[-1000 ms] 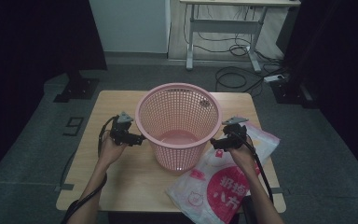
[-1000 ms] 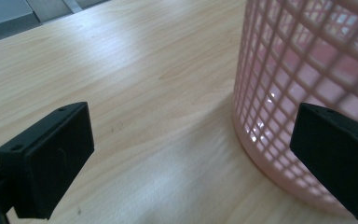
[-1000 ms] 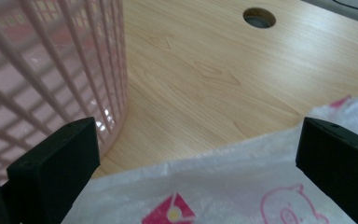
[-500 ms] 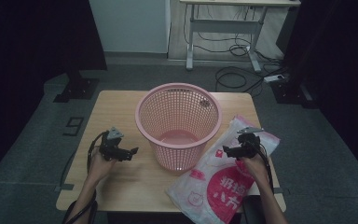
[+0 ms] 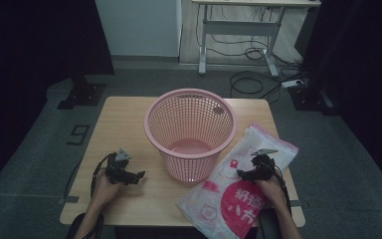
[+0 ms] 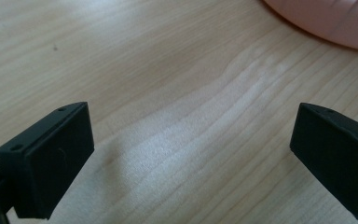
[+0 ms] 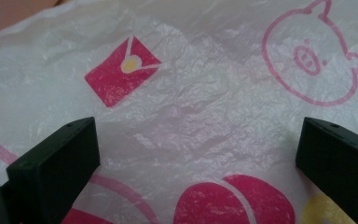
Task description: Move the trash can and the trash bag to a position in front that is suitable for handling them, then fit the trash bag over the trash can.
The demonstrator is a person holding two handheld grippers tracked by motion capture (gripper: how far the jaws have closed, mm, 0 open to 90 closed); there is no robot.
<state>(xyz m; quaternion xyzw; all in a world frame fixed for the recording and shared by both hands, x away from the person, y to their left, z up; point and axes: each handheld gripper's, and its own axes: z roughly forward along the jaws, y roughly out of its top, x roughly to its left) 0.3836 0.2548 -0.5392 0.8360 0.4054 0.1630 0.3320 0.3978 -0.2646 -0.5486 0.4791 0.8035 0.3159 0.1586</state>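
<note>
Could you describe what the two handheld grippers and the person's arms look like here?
Both are black. The left gripper and the right gripper each carry a grey three-cornered plate on top and trail a black cable back along the forearm. In the gripper views the fingers are flat, blocky black pads with small holes near the tips. The forearms are bare, with no sleeves visible.

Basket (image 5: 191,134) mid-table (image 5: 124,117), plastic bag (image 5: 238,191) to its right, left tool (image 5: 138,177) left of basket, right tool (image 5: 243,174) over bag
</note>
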